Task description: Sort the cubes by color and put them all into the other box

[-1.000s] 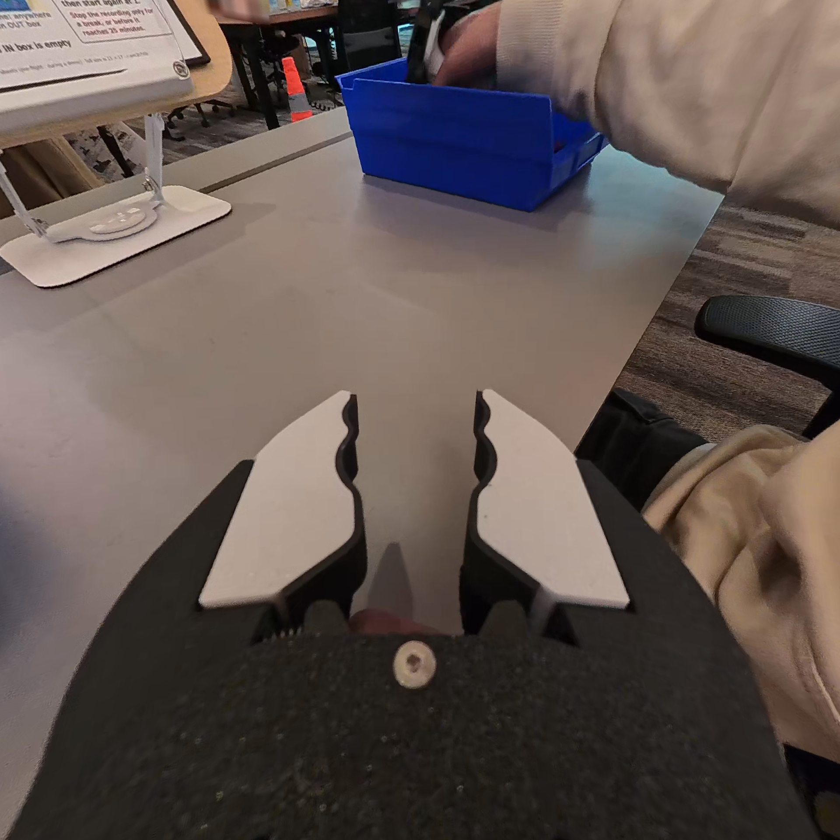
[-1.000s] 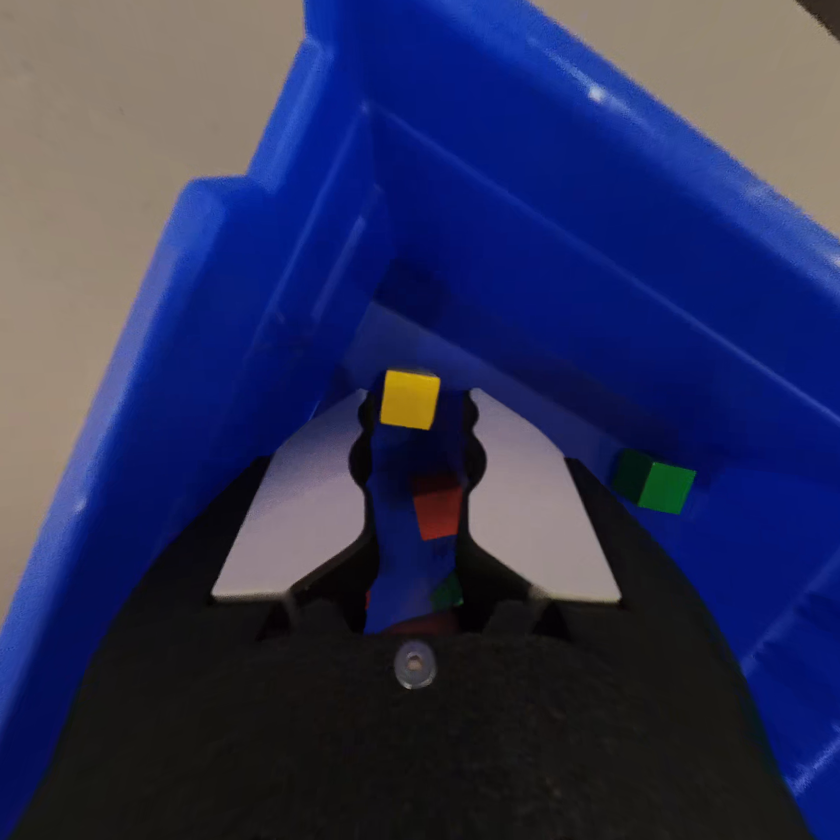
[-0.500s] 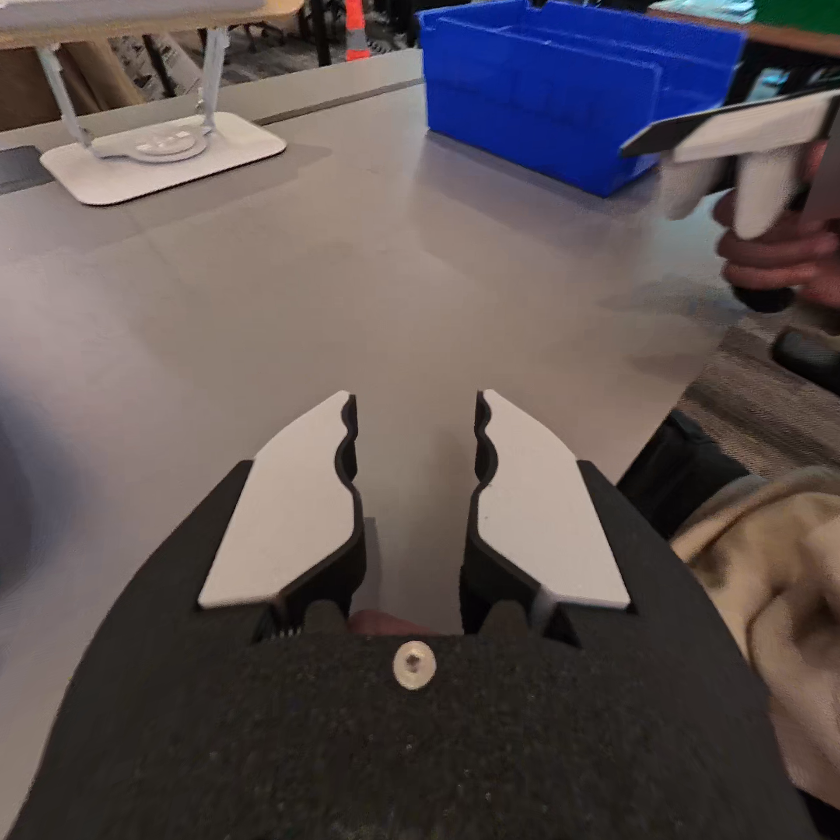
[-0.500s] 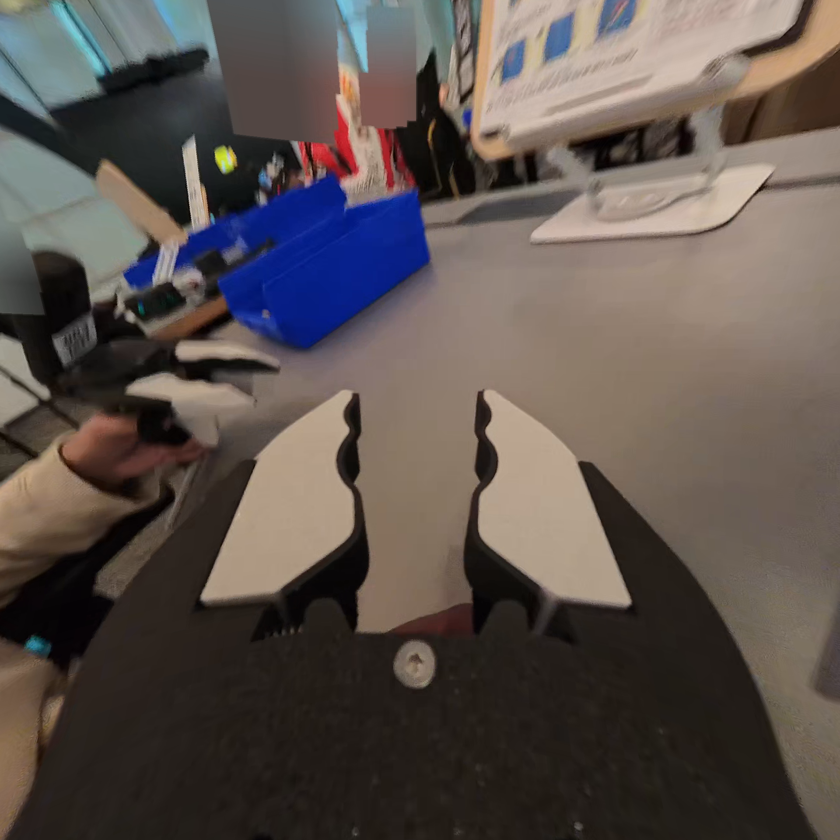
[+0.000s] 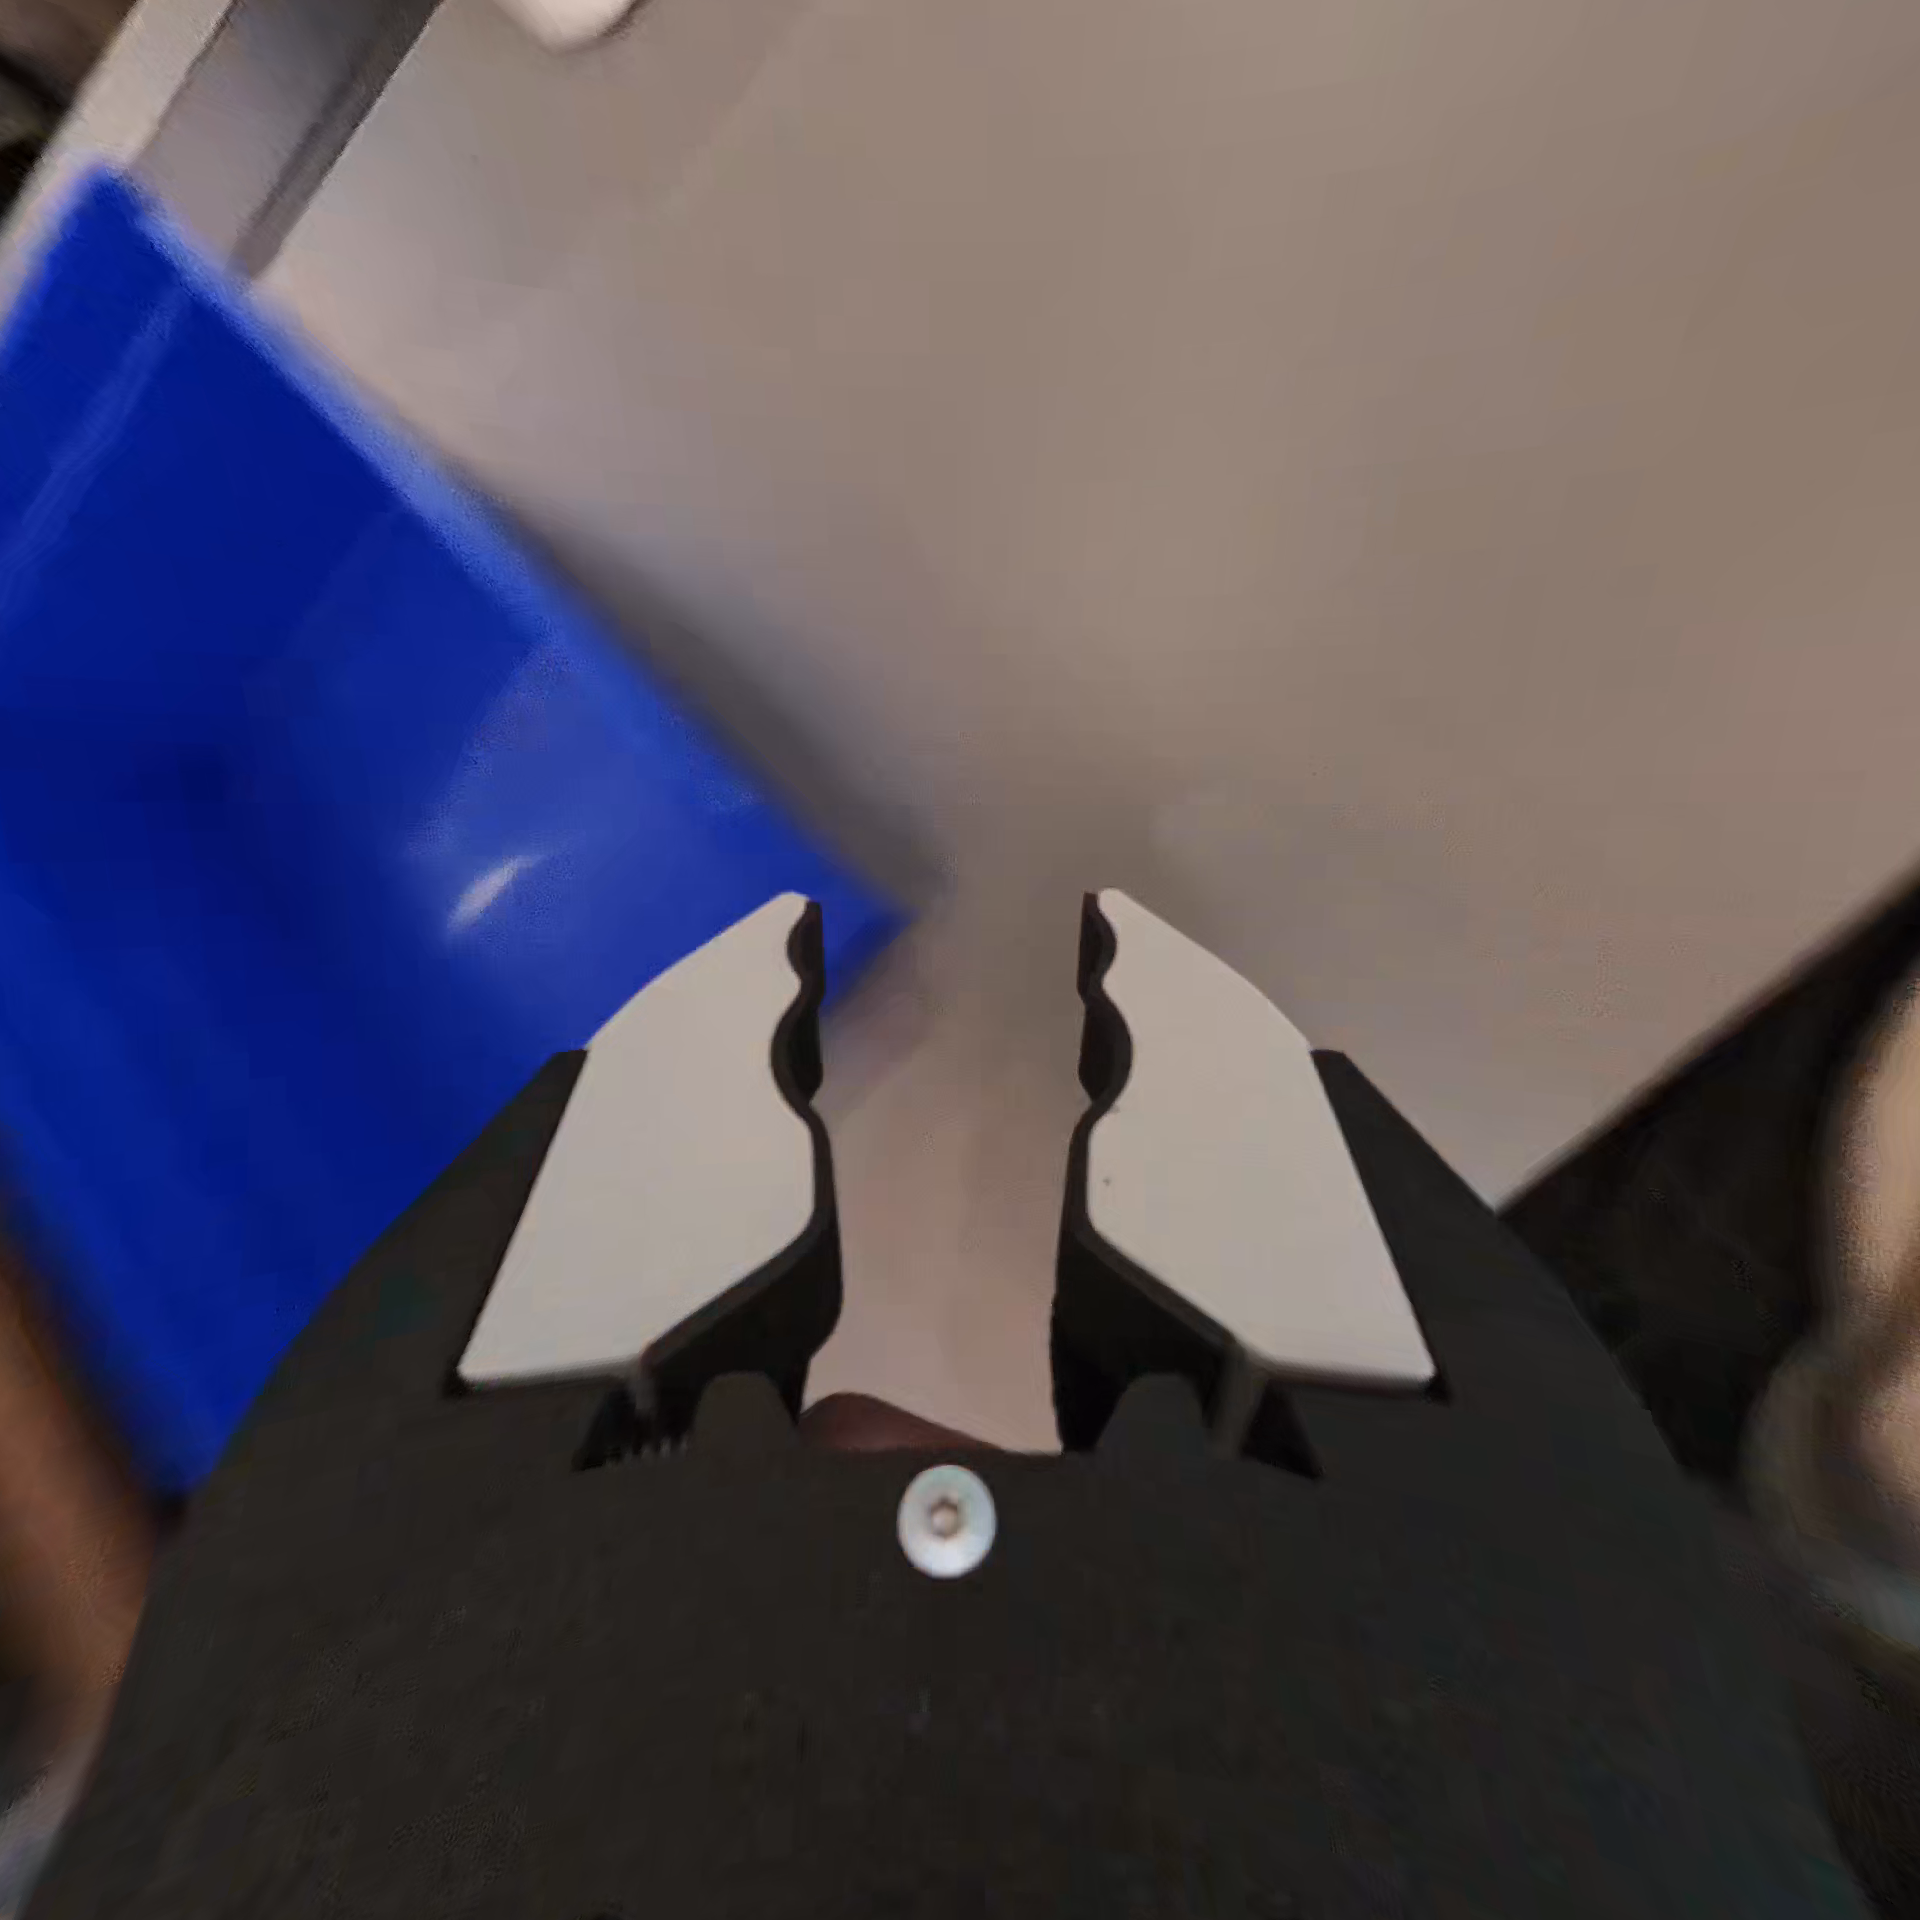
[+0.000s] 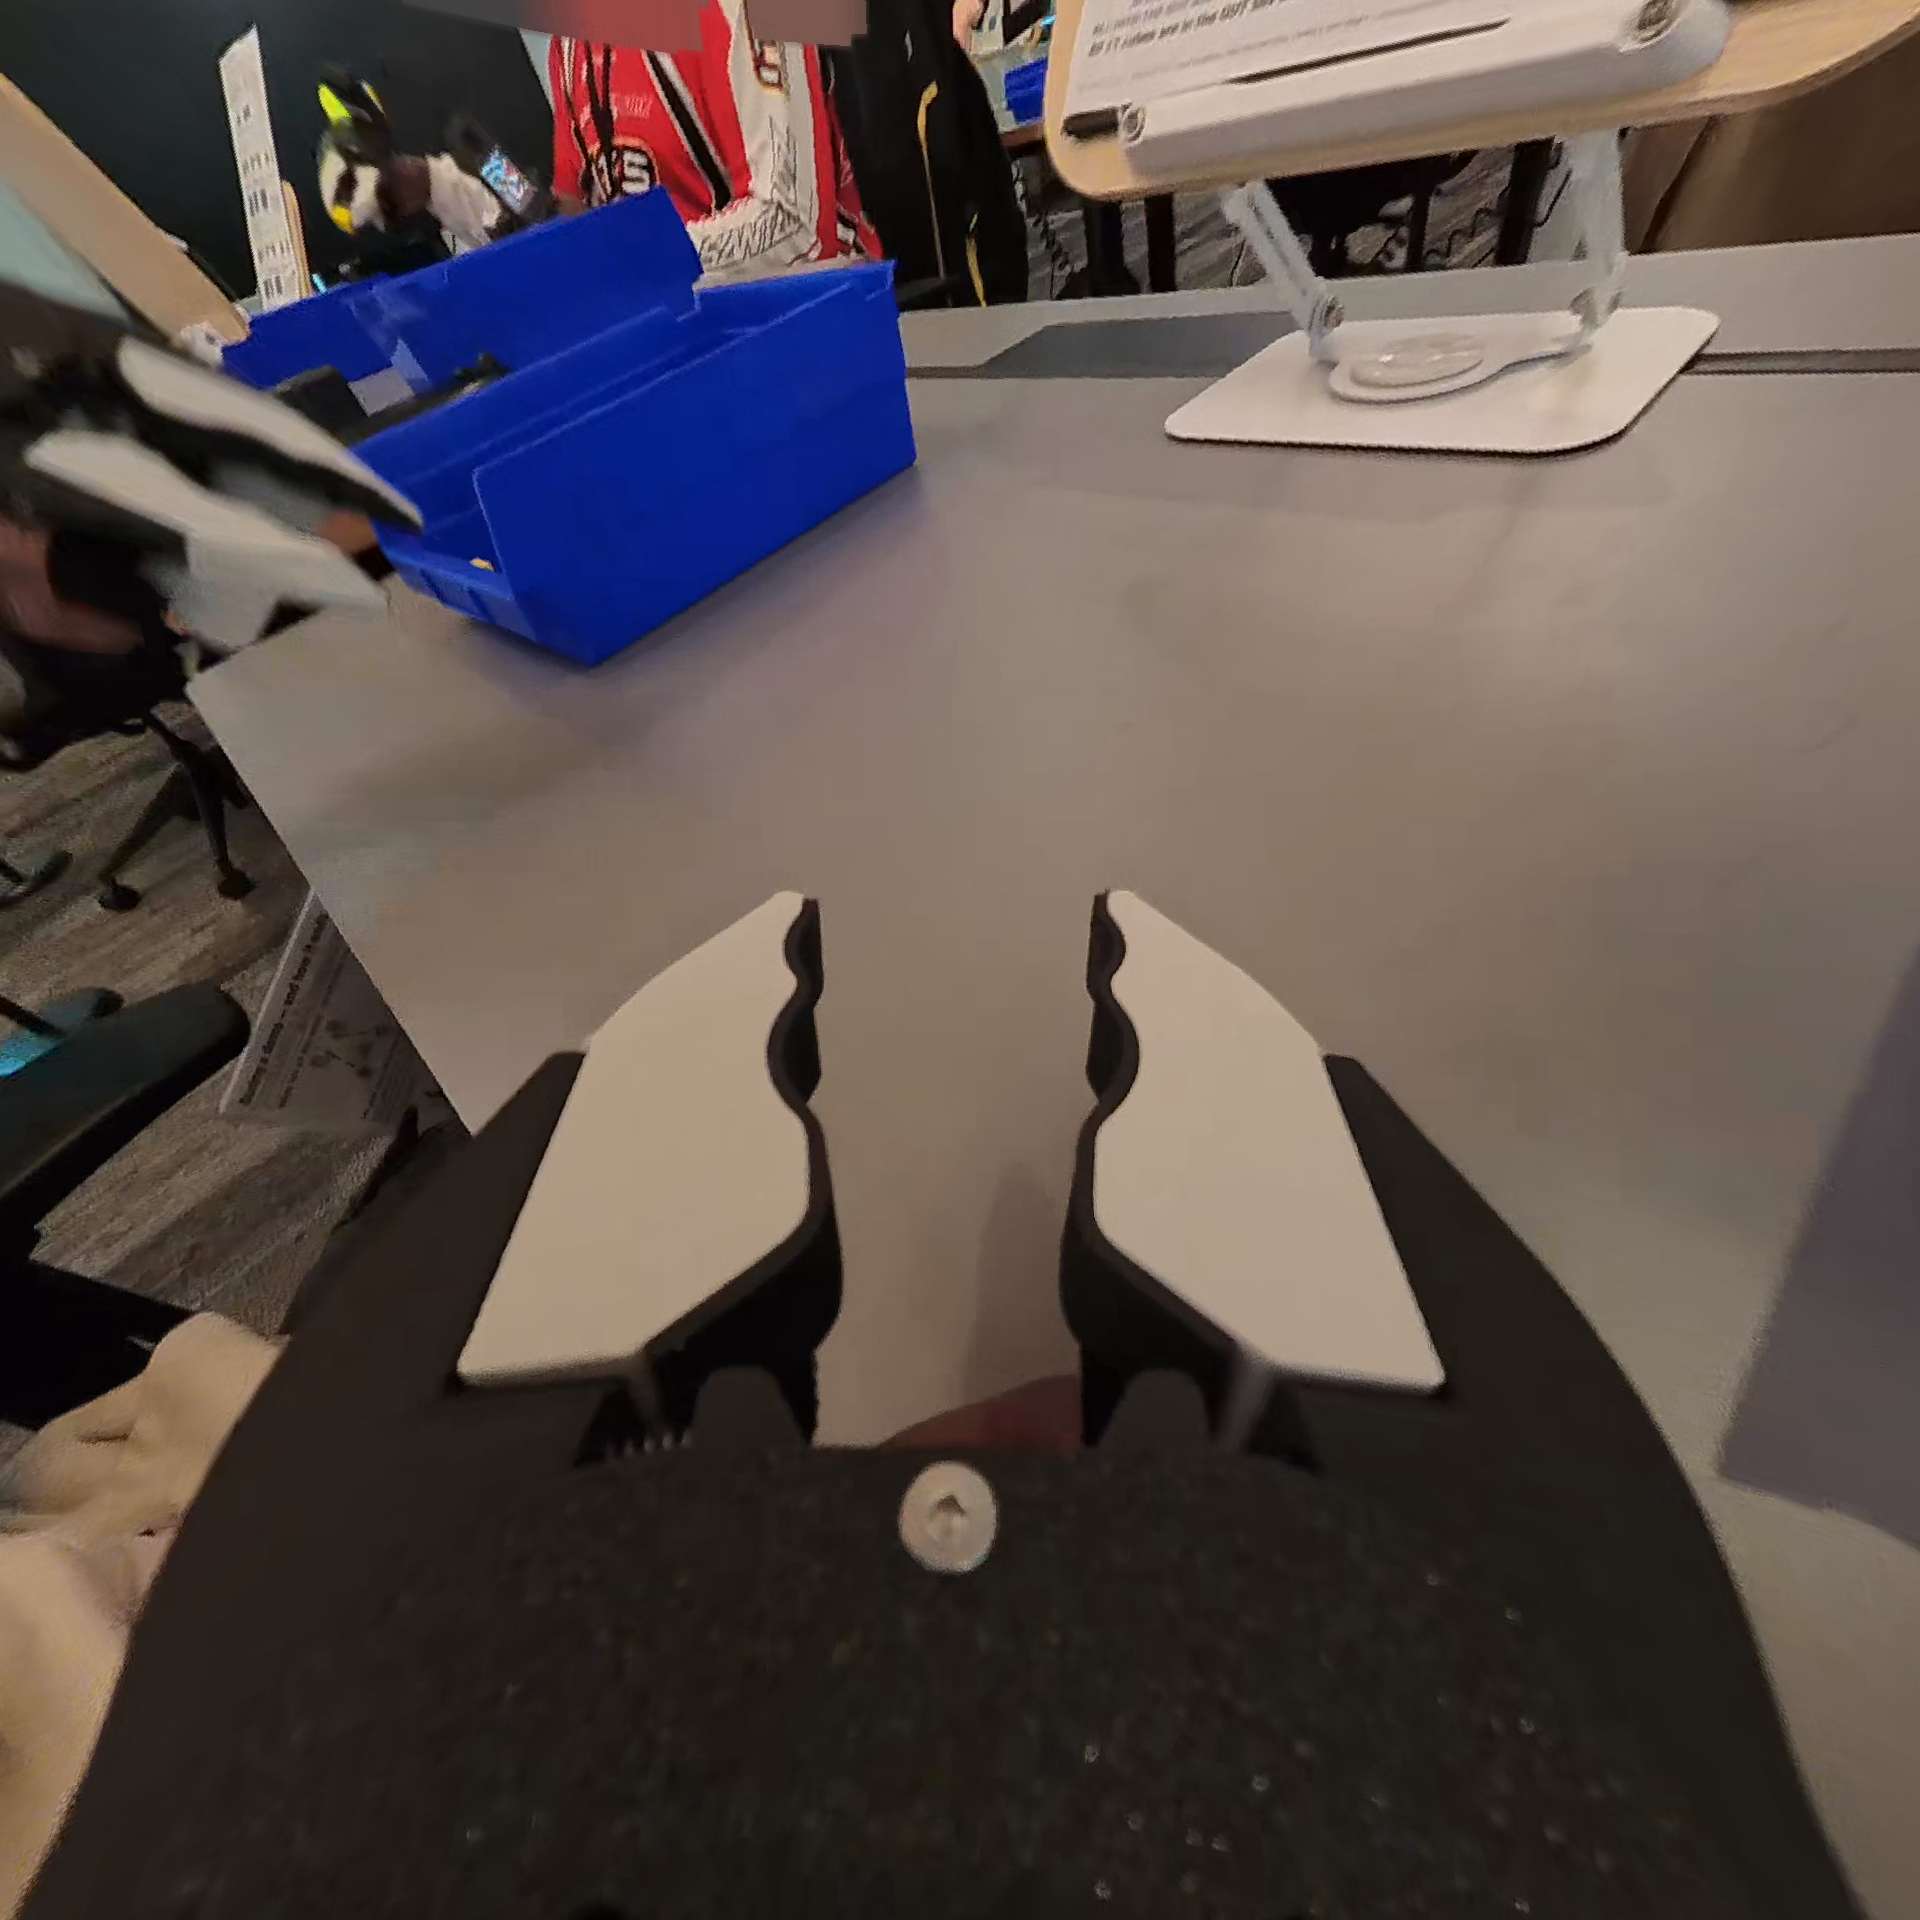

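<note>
Both claws hang released and empty over the grey worktop [image 6: 1299, 727], the left claw [image 5: 945, 914] with a blurred blue box [image 5: 260, 779] just beside its left finger, the right claw [image 6: 951, 914] well short of that box [image 6: 644, 447], ahead to its left.

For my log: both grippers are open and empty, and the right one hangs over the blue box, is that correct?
Not quite. The right gripper is open and empty, but it hangs over bare grey table; the right wrist view shows the blue box far off to its left. It is the left gripper, also open and empty, that is beside a blue box.
</note>
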The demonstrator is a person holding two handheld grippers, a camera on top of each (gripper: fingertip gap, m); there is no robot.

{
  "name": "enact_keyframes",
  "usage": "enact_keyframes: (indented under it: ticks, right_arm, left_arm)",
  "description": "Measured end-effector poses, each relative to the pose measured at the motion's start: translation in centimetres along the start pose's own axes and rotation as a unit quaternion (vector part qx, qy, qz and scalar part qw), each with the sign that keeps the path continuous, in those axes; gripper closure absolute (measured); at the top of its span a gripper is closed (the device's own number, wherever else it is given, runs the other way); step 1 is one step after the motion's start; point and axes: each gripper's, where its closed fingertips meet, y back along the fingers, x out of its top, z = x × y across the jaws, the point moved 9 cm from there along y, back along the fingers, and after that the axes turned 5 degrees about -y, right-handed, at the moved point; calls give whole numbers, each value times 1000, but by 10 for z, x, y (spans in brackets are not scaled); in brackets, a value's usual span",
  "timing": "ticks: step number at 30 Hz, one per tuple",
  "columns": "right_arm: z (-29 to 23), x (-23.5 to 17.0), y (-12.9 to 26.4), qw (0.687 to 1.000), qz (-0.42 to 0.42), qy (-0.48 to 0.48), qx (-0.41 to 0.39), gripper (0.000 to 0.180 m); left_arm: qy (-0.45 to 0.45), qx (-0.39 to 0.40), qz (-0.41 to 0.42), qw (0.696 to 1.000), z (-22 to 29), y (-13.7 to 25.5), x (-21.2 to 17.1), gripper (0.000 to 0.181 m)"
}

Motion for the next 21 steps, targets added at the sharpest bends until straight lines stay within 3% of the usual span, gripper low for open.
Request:
enact_keyframes:
  ticks: [3, 6, 9, 12, 17, 21]
  right_arm:
    - [-4, 0, -7, 1000, -12, 0, 19, 131]
    - [-8, -1, -12, 999, -26, 6, 30, 131]
    - [-13, -3, -13, 998, -35, 21, 36, 131]
    - [-17, -5, -11, 998, -41, 46, 33, 132]
    - [-17, -7, -8, 997, -42, 41, 49, 133]
    - [-15, -7, -7, 997, -44, 32, 59, 134]
  left_arm:
    - [-104, 78, -212, 968, -72, -2, -8, 134]
    - [-87, 36, -394, 914, -126, -27, -18, 133]
    - [-71, -1, -513, 856, -157, -57, -32, 133]
    - [-104, -31, -581, 806, -169, -80, -47, 133]
    - [-113, -85, -646, 750, -163, -108, -70, 125]
    - [-111, -102, -683, 715, -158, -122, -85, 138]
